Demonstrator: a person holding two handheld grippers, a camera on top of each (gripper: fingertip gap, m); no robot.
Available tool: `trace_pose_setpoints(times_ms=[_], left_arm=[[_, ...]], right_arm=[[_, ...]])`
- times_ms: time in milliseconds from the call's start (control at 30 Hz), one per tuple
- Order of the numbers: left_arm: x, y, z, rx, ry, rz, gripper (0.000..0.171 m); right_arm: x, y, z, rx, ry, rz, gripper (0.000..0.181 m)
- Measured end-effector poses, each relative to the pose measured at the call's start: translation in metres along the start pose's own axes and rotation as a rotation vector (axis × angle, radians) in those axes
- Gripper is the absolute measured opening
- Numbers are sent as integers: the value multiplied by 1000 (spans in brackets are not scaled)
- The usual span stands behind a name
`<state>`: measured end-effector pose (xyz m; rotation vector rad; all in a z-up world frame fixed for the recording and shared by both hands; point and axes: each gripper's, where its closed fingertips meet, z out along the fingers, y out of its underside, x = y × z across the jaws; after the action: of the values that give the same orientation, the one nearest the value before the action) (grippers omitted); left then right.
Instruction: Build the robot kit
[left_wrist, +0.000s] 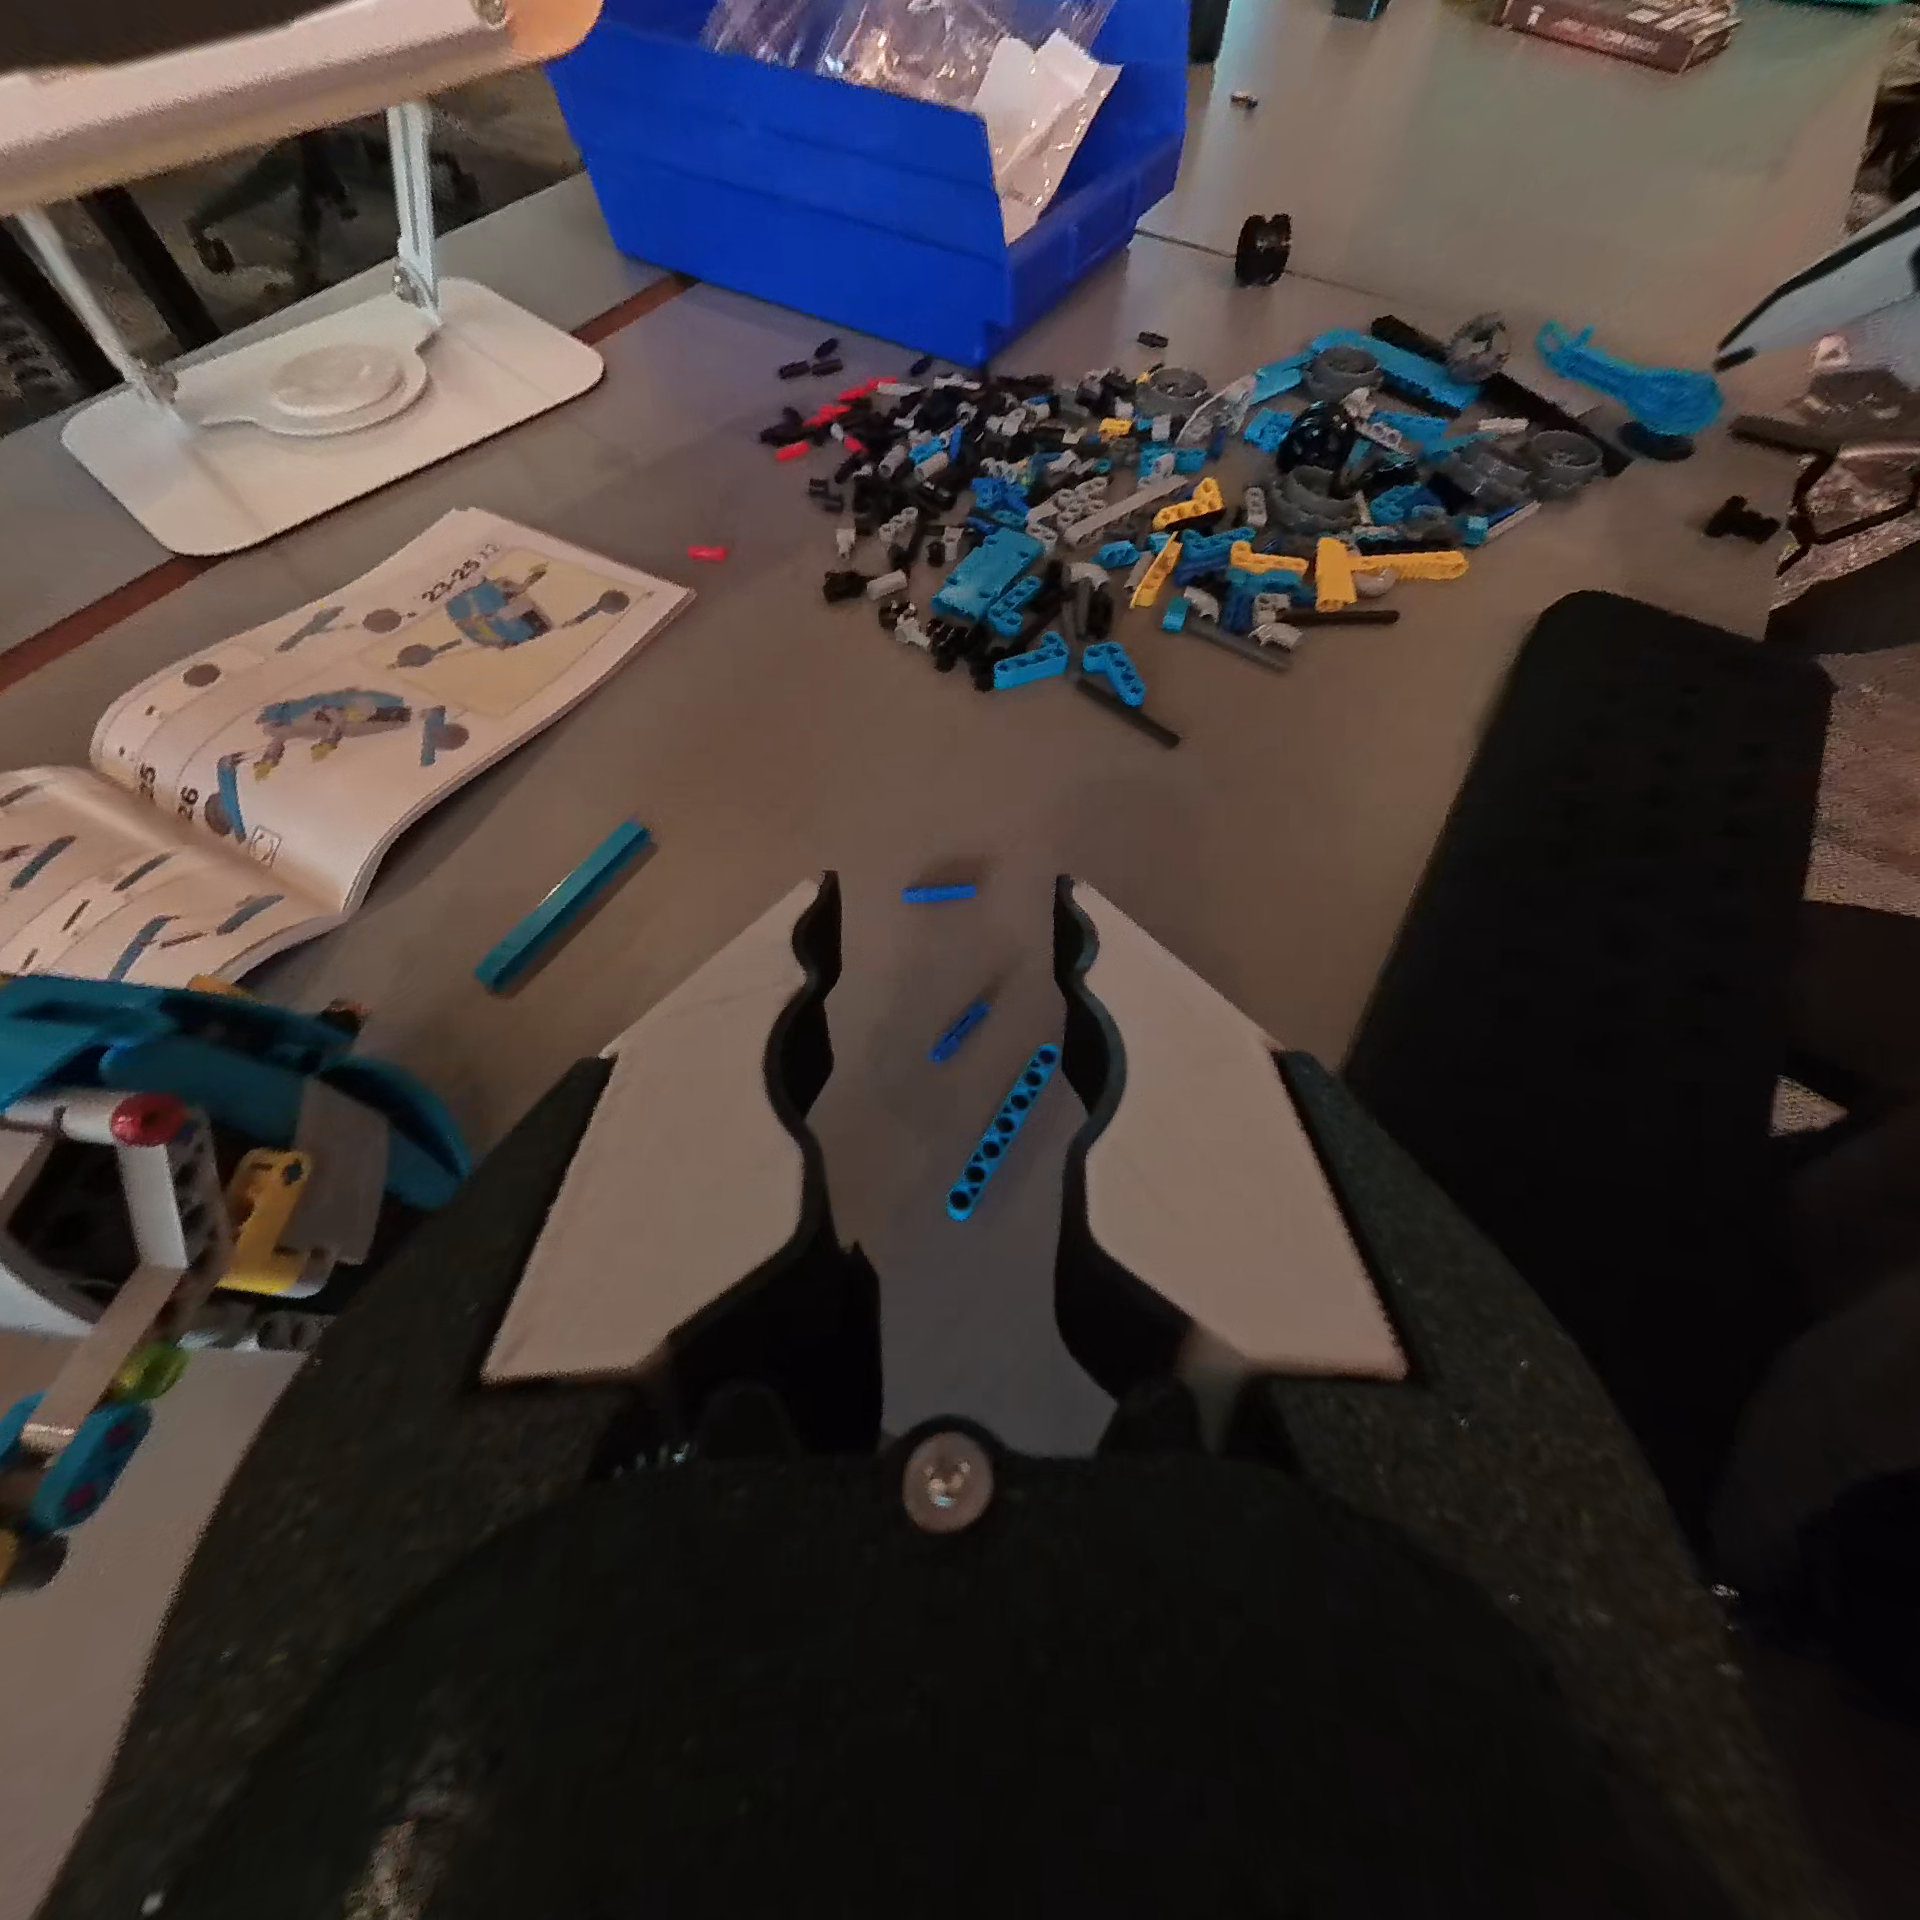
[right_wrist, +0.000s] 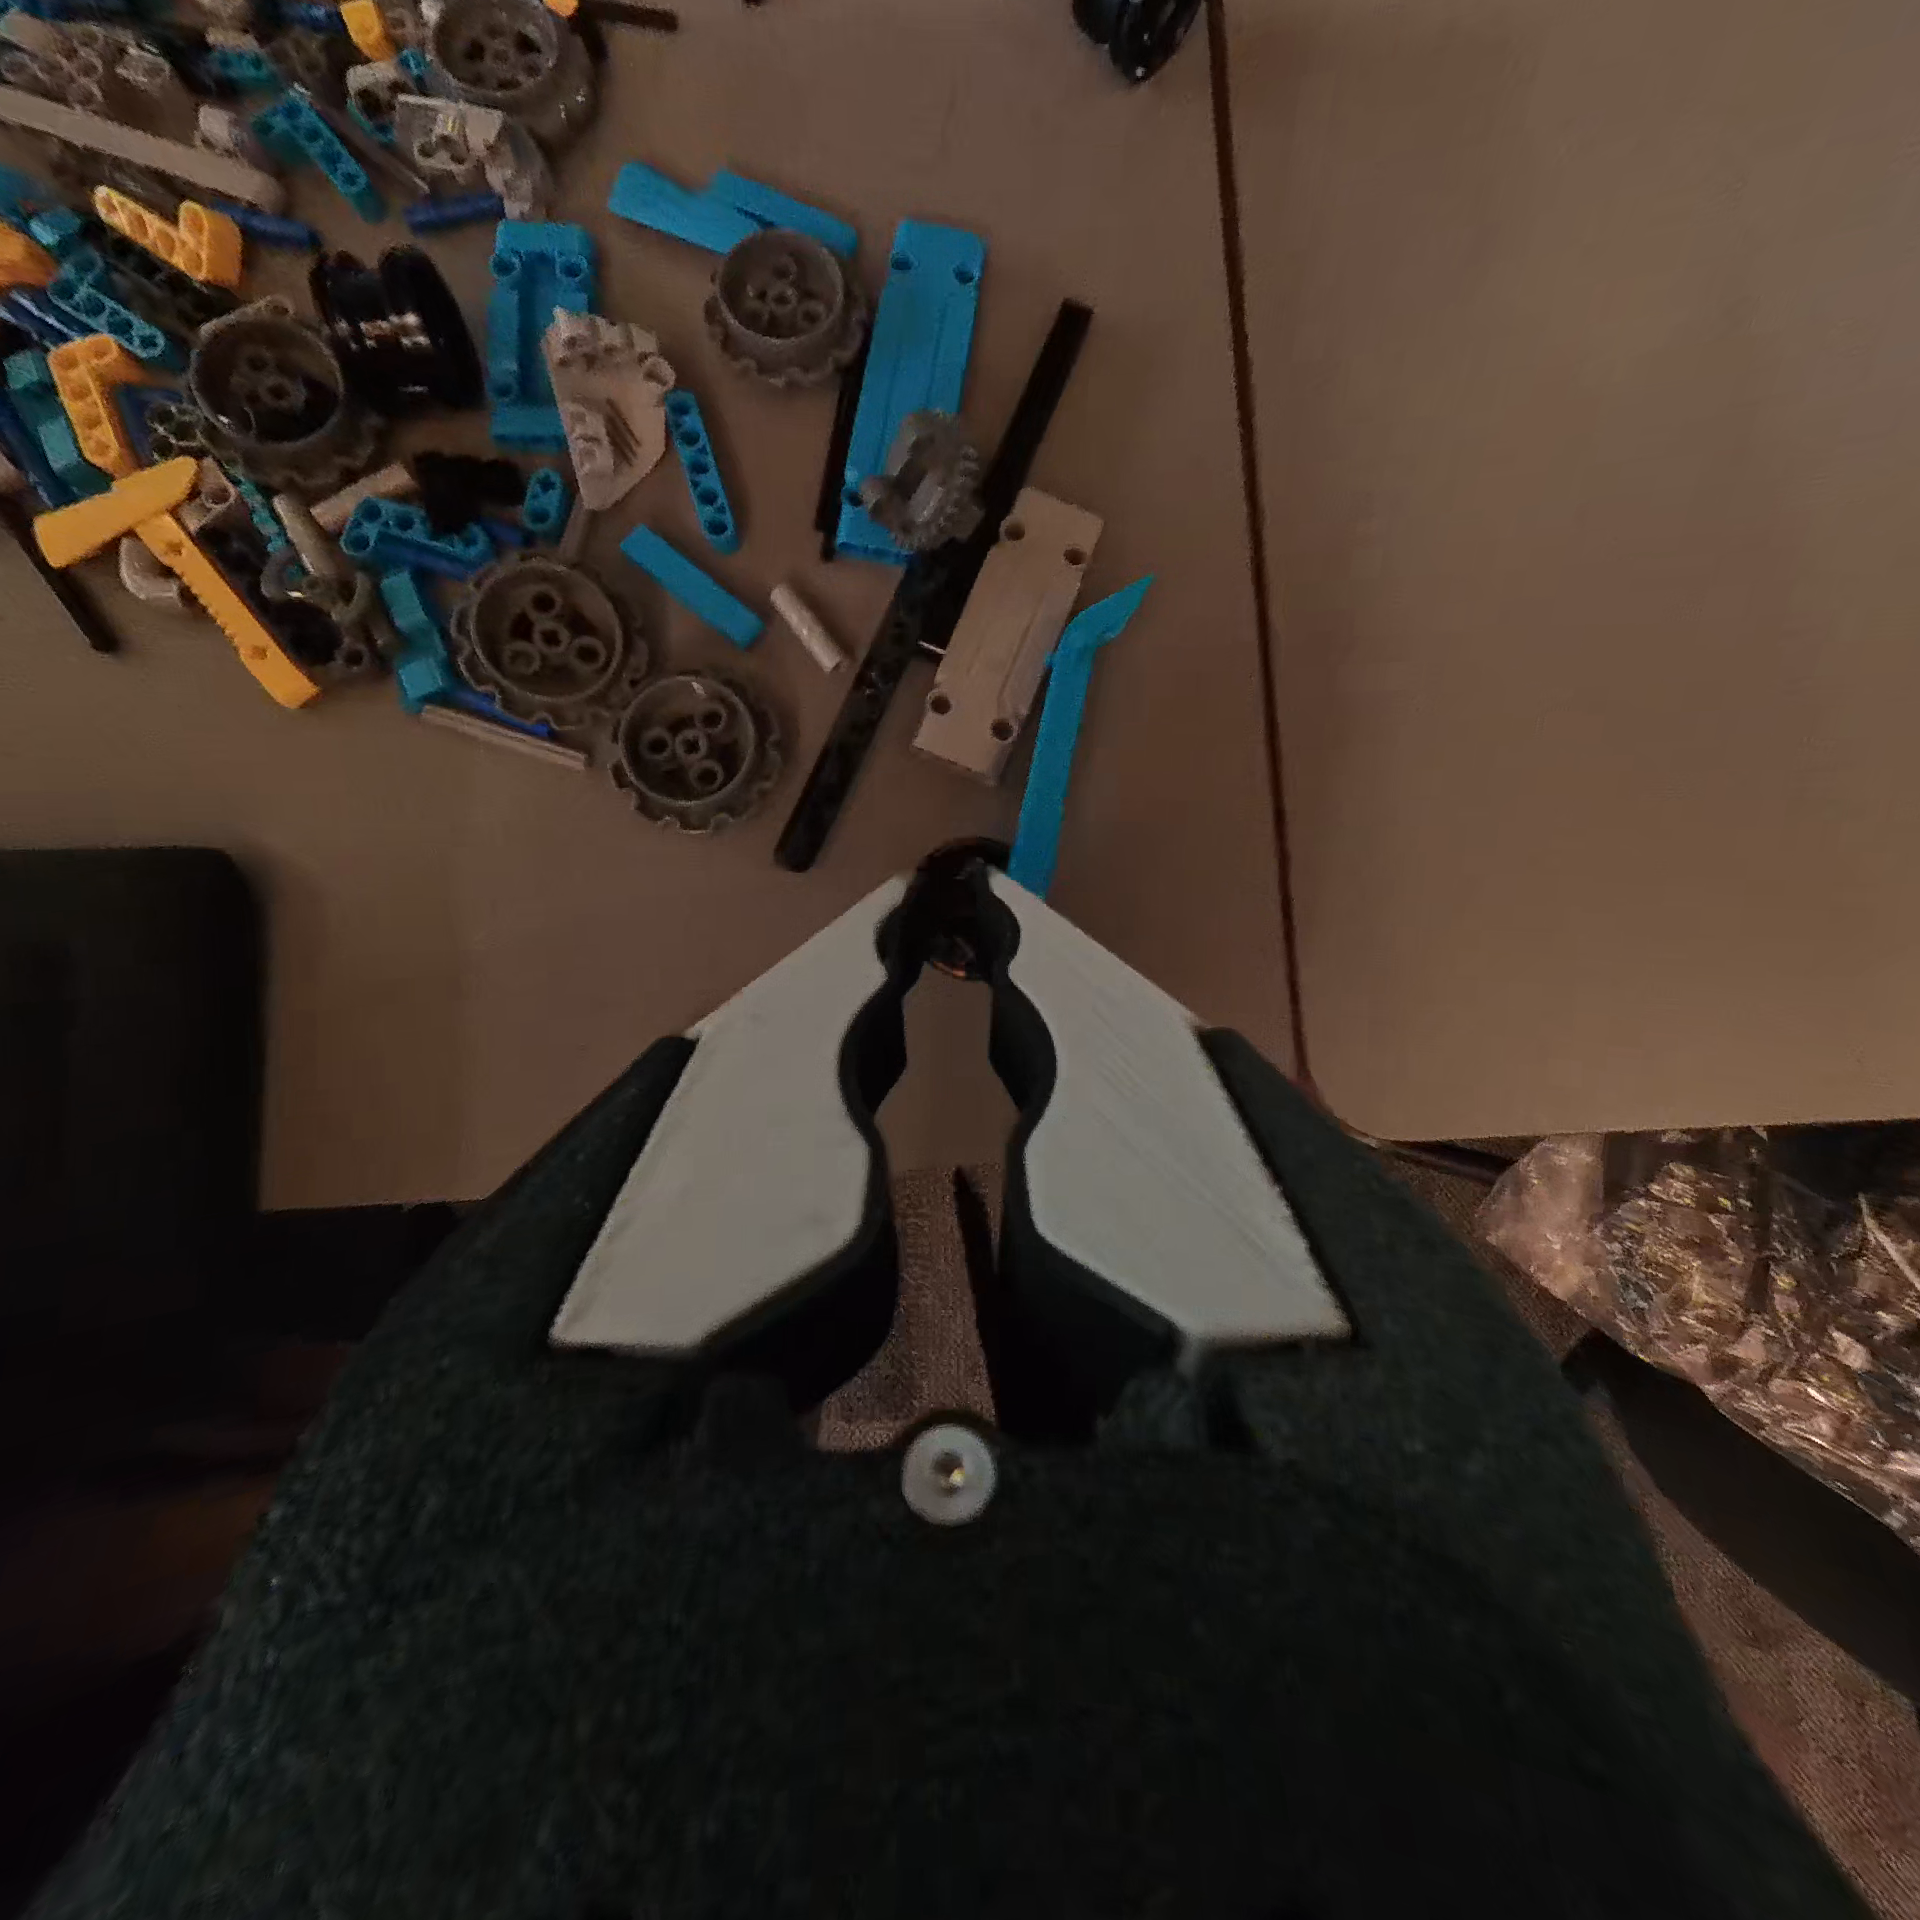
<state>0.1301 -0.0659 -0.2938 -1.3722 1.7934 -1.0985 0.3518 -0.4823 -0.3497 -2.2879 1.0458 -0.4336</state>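
Observation:
My left gripper (left_wrist: 945, 896) is open and empty above the grey table. Between its fingers lie a blue holed beam (left_wrist: 1003, 1132), a short blue pin (left_wrist: 958, 1031) and another small blue piece (left_wrist: 938, 892). A long teal beam (left_wrist: 561, 906) lies to its left. A part-built blue, white and yellow model (left_wrist: 177, 1164) stands at the lower left. My right gripper (right_wrist: 954, 883) is shut on a small dark round piece (right_wrist: 951, 914), just below a blue curved blade piece (right_wrist: 1065, 727) at the near edge of the loose parts pile (right_wrist: 499, 416).
An open instruction booklet (left_wrist: 312, 727) lies at left, a white stand (left_wrist: 312, 416) behind it. A blue bin (left_wrist: 862, 187) with plastic bags stands at the back. A black chair back (left_wrist: 1621, 935) is at right. A crinkled plastic bag (right_wrist: 1714, 1299) lies off the table's near edge. Tip to tip, the grippers are about 50 cm apart.

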Motion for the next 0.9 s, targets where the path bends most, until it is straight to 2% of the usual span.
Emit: trace_pose_setpoints(times_ms=[100, 233, 400, 600, 633, 733, 800, 833, 900], left_arm=[[9, -4, 0, 14, 0, 2, 41], [12, 1, -3, 7, -22, -12, 41], [8, 6, -9, -3, -49, -35, 41], [-1, 10, -14, -14, -89, -20, 41], [-2, 11, -15, -17, -96, -21, 41], [-1, 15, -18, -19, -105, -47, 41], [2, 18, -20, -17, -110, -65, 41], [3, 21, -21, -19, -116, -71, 41], [7, 26, -24, -25, -121, -88, 41]], right_arm=[[-23, -10, 11, 17, -65, -21, 10], [-40, -23, 28, -8, -80, -96, 15], [-51, -45, 42, 21, -110, -118, 17], [-93, -70, 56, 64, -204, -163, 17], [-109, -79, 53, 87, -269, -143, 18], [-183, -121, 15, 267, -565, -110, 18], [-224, -127, -3, 301, -695, -142, 19], [-238, -127, -5, 302, -718, -158, 19], [-249, -115, 6, 254, -657, -220, 19]])
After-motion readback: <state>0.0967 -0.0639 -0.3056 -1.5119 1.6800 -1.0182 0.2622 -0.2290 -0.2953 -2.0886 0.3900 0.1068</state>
